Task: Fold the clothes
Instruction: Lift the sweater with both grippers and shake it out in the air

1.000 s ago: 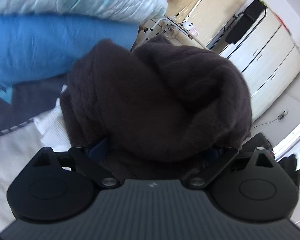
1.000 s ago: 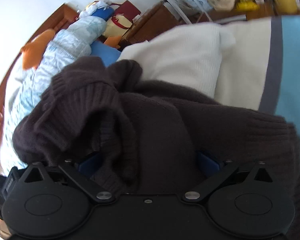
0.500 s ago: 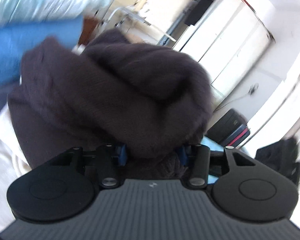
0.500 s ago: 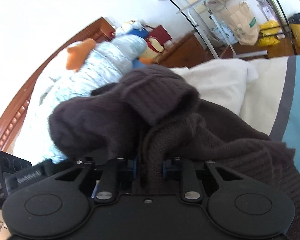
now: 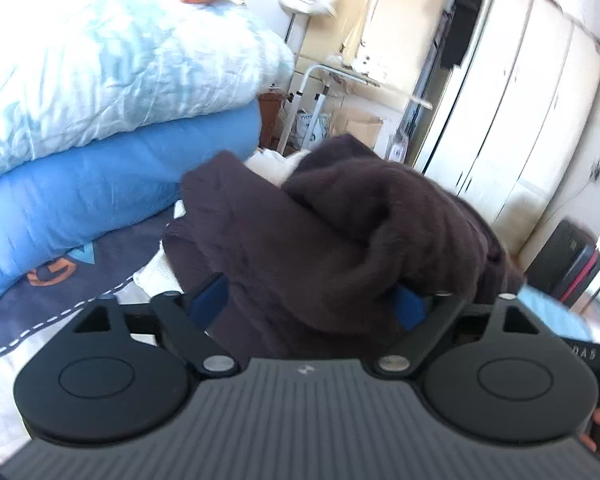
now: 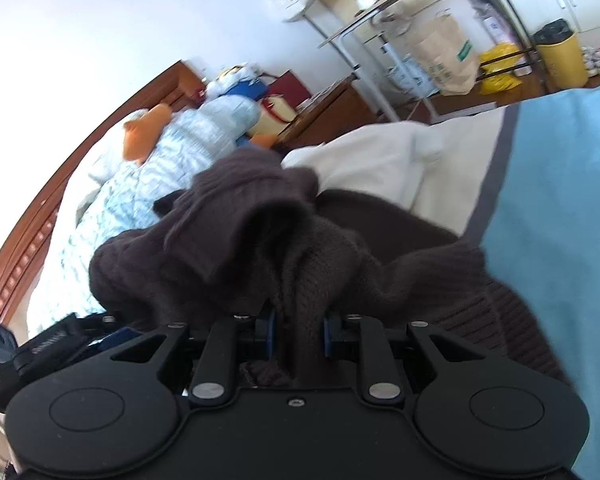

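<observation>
Bedding fills the background: a crinkled pale-blue quilt [image 5: 112, 60] over a smooth blue duvet [image 5: 100, 184]. Bunched on the bed, the dark brown ribbed knit sweater [image 6: 260, 248] is pinched by the right gripper [image 6: 297, 332]; the left gripper [image 5: 308, 300] stands wide, seemingly draped with sweater.

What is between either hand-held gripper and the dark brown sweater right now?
Nothing visible. The right hand-held gripper is clamped directly on a bunched fold of the dark brown sweater. The left hand-held gripper is spread wide, with the sweater heaped between and over its blue pads.
</observation>
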Motion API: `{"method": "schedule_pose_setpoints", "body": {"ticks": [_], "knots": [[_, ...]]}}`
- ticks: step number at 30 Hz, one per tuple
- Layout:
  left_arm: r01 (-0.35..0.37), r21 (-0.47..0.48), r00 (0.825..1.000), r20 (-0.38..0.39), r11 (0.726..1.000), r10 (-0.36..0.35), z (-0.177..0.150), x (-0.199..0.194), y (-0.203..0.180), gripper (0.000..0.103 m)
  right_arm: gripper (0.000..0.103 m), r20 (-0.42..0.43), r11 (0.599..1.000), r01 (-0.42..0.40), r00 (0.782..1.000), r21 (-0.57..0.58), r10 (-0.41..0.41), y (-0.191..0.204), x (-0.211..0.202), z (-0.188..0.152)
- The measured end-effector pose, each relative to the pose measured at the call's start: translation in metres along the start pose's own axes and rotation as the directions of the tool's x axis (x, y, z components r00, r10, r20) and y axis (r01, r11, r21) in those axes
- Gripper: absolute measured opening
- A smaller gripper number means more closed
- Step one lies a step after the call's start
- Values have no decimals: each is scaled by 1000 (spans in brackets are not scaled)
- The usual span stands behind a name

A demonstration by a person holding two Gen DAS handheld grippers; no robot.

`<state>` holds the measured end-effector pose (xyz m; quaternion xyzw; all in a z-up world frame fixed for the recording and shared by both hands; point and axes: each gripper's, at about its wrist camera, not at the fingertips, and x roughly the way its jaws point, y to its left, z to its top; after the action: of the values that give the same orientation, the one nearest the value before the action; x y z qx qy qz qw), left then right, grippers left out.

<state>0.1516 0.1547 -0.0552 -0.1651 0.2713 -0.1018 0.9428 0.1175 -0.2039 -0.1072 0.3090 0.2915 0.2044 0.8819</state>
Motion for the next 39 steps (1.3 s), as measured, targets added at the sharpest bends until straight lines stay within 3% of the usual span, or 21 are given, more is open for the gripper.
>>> {"method": "schedule_pose_setpoints", "body": {"ticks": [3, 4, 5, 7, 9, 11, 13, 15, 16, 17, 19, 20, 22, 24, 26, 29, 31, 33, 36, 37, 39], "knots": [[104, -173, 993, -34, 979, -112, -1, 16, 30, 88, 41, 10, 998, 55, 998, 33, -55, -6, 0, 3], [118, -244, 990, -45, 963, -133, -1, 23, 41, 88, 55, 14, 996, 73, 997, 54, -74, -10, 0, 3], [122, -300, 988, -52, 946, -144, -2, 31, 49, 88, 62, 26, 993, 82, 996, 90, -85, -16, -3, 3], [102, -351, 990, -54, 931, -129, -3, 42, 58, 93, 78, 54, 982, 69, 995, 177, -80, -31, -9, 0], [77, -361, 994, -43, 930, -99, -5, 49, 64, 99, 85, 58, 956, 16, 998, 293, -35, -51, -11, -4], [99, -370, 990, -57, 924, -129, -11, 61, 67, 103, 93, 48, 907, -53, 998, 419, 36, -73, -6, -8], [135, -382, 981, -79, 914, -178, -19, 75, 70, 103, 100, 60, 823, -111, 994, 557, 93, -91, 3, -16], [169, -395, 969, -101, 903, -226, -27, 88, 73, 103, 101, 64, 746, -142, 989, 651, 132, -101, 19, -24], [180, -396, 966, -99, 900, -237, -29, 91, 73, 102, 103, 56, 731, -143, 988, 667, 143, -102, 29, -25], [187, -385, 967, -92, 904, -239, -30, 88, 71, 99, 103, 42, 726, -139, 988, 673, 150, -101, 40, -25], [205, -348, 966, -76, 915, -245, -29, 79, 65, 77, 103, 19, 723, -121, 989, 681, 147, -98, 60, -24], [217, -329, 966, -62, 919, -251, -30, 74, 61, 73, 103, 11, 725, -103, 991, 681, 130, -95, 68, -22], [226, -302, 965, -61, 926, -256, -34, 69, 52, 69, 103, 9, 735, -70, 996, 675, 87, -87, 72, -20], [233, -259, 964, -64, 937, -257, -35, 64, 39, 69, 103, 11, 779, -85, 995, 621, 100, -73, 71, -19], [313, -204, 943, -53, 928, -330, -34, 56, 25, 67, 103, 11, 824, -109, 992, 556, 124, -58, 69, -18], [441, -220, 886, -49, 870, -462, -39, 56, 3, 68, 101, 8, 881, -146, 987, 451, 160, -36, 66, -16], [457, -231, 878, -36, 859, -477, -42, 56, -10, 69, 71, 28, 885, -199, 978, 421, 207, -27, 60, -16], [486, -227, 862, -39, 844, -506, -42, 52, -21, 69, 62, 73, 853, -258, 965, 454, 253, -32, 47, -16], [522, -211, 837, -57, 826, -544, -42, 46, -36, 69, 53, 83, 870, -227, 974, 437, 212, -40, 30, -13], [514, -189, 841, -78, 837, -535, -42, 43, -42, 70, 45, 87, 876, -217, 976, 431, 199, -42, 24, -12], [367, -118, 916, -125, 922, -381, -42, 34, -58, 70, 45, 95, 886, -196, 981, 420, 172, -47, 12, -10]]}}
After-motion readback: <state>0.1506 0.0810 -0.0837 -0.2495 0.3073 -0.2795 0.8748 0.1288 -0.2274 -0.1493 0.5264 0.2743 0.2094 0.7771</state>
